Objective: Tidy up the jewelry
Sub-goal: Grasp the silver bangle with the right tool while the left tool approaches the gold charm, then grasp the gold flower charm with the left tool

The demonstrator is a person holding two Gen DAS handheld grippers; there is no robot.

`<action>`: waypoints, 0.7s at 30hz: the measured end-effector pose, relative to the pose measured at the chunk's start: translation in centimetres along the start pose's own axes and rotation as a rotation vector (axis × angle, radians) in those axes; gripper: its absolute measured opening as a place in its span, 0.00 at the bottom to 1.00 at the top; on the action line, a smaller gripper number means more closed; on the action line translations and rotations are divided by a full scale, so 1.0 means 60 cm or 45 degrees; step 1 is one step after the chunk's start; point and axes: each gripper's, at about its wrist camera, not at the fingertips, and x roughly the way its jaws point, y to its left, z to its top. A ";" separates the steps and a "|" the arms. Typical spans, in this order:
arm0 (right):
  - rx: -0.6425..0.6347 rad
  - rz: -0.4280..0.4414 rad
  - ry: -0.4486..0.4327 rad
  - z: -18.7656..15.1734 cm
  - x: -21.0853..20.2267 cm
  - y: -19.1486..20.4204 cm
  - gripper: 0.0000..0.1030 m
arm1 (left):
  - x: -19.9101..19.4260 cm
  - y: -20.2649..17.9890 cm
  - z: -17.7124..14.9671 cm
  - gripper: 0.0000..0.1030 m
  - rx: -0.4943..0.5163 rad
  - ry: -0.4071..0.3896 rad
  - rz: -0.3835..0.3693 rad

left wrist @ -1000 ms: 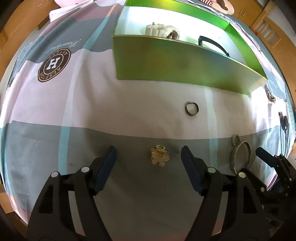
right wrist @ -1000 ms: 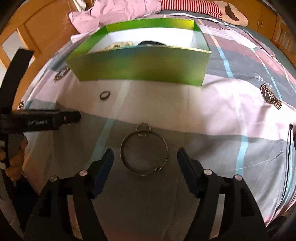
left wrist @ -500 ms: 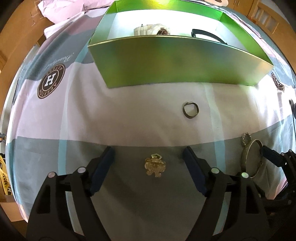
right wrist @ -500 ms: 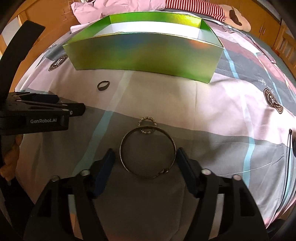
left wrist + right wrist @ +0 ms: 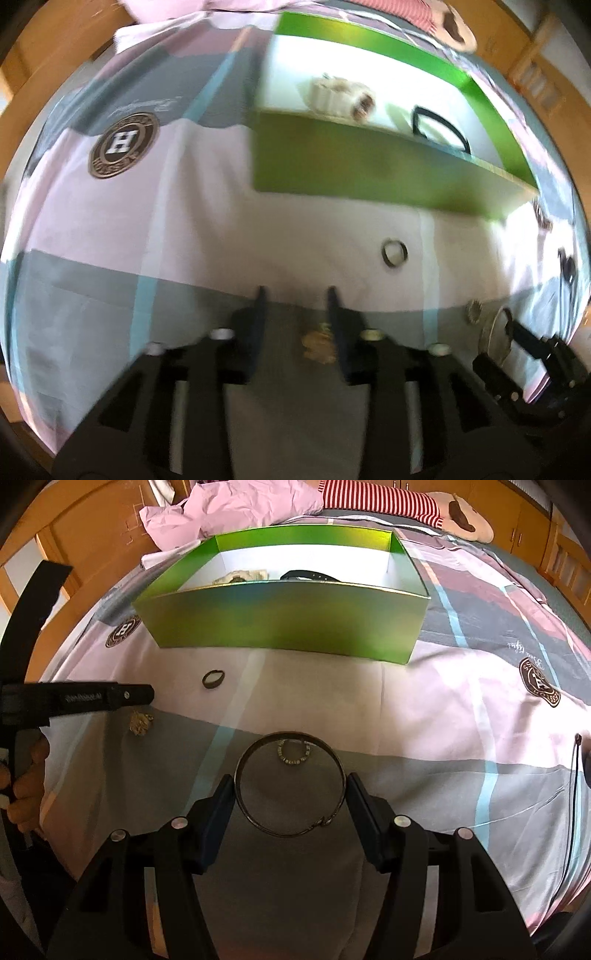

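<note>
My left gripper (image 5: 295, 306) has just been closing; its jaws now stand narrow around the gold brooch (image 5: 317, 345) on the grey bedsheet (image 5: 184, 221), though blur hides whether they press it. My right gripper (image 5: 290, 794) is clamped on the silver bangle (image 5: 290, 782), now raised over the small beaded ring (image 5: 294, 752). A dark ring (image 5: 213, 679) lies left, before the green box (image 5: 288, 616).

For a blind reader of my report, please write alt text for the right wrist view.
The right gripper clasps a thin dark metal bangle between its blue pads above a pink and grey bedsheet. A small beaded ring lies below it, and an open green cardboard box stands beyond.
</note>
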 end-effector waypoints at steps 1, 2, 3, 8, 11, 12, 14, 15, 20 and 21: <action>0.004 -0.002 0.007 -0.001 0.002 -0.001 0.59 | -0.001 0.009 0.006 0.42 -0.009 -0.006 -0.002; 0.006 -0.003 0.013 -0.003 0.003 -0.001 0.59 | -0.004 0.011 0.007 0.42 -0.013 -0.011 -0.008; 0.007 -0.002 0.021 -0.006 0.005 -0.002 0.59 | -0.007 0.009 0.006 0.42 -0.005 -0.011 -0.024; 0.004 0.001 0.038 -0.012 0.011 -0.001 0.59 | -0.003 -0.047 -0.022 0.56 0.135 0.011 -0.010; -0.001 -0.001 0.045 -0.013 0.014 0.000 0.59 | 0.007 -0.058 -0.028 0.59 0.198 0.036 0.028; -0.005 -0.004 0.048 -0.014 0.016 0.001 0.59 | 0.014 -0.062 -0.031 0.59 0.210 0.053 0.046; -0.014 -0.013 0.053 -0.013 0.019 0.003 0.59 | 0.025 -0.066 -0.033 0.59 0.221 0.078 0.078; -0.020 -0.021 0.055 -0.013 0.021 0.005 0.59 | 0.027 -0.070 -0.034 0.59 0.228 0.080 0.089; -0.062 -0.052 0.050 -0.014 0.028 0.014 0.59 | 0.023 -0.073 -0.037 0.38 0.240 0.072 0.102; -0.068 -0.056 0.045 -0.014 0.028 0.014 0.59 | 0.023 -0.072 -0.036 0.33 0.237 0.070 0.105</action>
